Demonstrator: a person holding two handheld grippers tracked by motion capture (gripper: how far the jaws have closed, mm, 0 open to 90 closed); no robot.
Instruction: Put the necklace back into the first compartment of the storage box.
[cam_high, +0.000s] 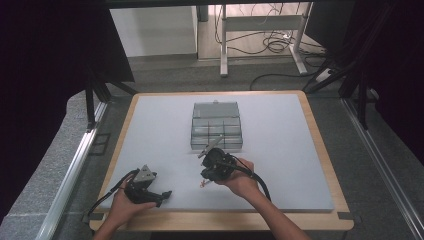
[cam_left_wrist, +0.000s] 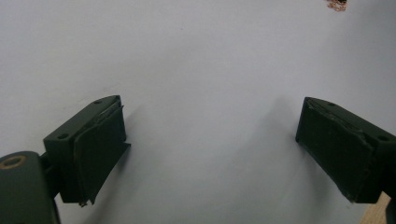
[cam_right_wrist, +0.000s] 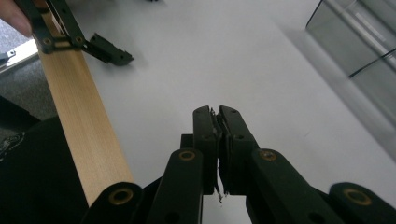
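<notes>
Right gripper (cam_right_wrist: 217, 116): jaws pressed together, nothing visibly between them, above our white mat (cam_high: 280, 150). Left gripper (cam_left_wrist: 210, 140): jaws spread, empty, at 8 o'clock. Clear compartment box (cam_high: 217, 125) at 12; small coppery item (cam_high: 203, 184) just beside the right gripper.

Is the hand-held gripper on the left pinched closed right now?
No. In its own view the left hand-held gripper has its two black jaws spread wide apart, with bare grey table mat between them.
</notes>
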